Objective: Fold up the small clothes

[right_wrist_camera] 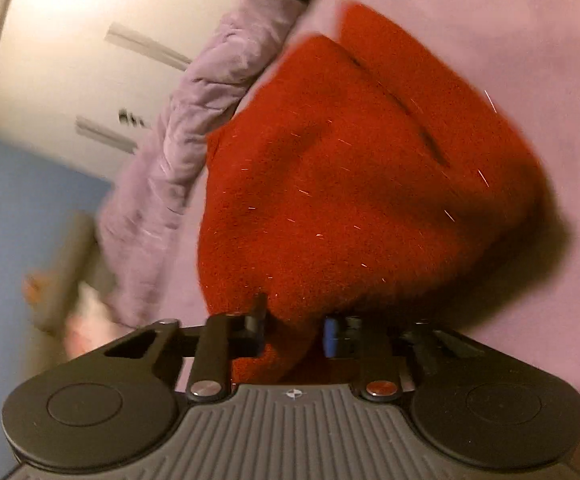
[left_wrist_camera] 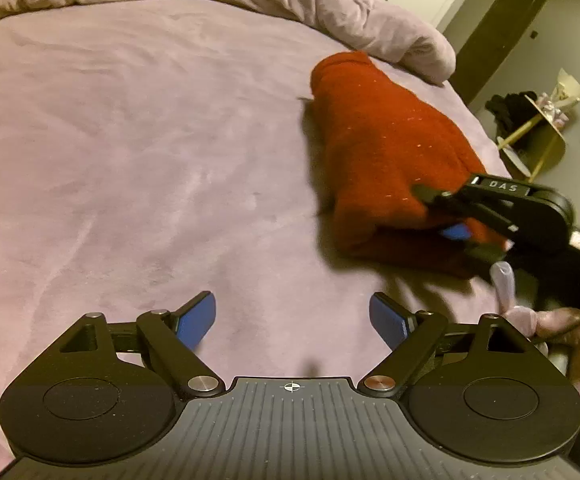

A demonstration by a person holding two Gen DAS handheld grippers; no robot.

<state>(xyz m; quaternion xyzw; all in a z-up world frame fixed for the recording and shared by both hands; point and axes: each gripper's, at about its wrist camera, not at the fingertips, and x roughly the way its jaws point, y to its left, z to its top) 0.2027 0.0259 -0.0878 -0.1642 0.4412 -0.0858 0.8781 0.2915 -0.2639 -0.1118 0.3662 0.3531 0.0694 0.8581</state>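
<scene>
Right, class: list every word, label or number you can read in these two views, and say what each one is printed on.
"DAS": white letters on a small label on top of the right tool, which grips the red garment.
Left tool: only a crosshair mark, no text.
Right wrist view: none readable.

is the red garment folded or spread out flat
Folded: the red garment lies as a thick layered bundle on the purple bedsheet, its near edge pinched by the right gripper.

left tool (left_wrist_camera: 292, 320): black linkage arms, blue pads, silver screws, ribbed grey base | right tool (right_wrist_camera: 296, 332): same build, white "DAS" label, black cable
</scene>
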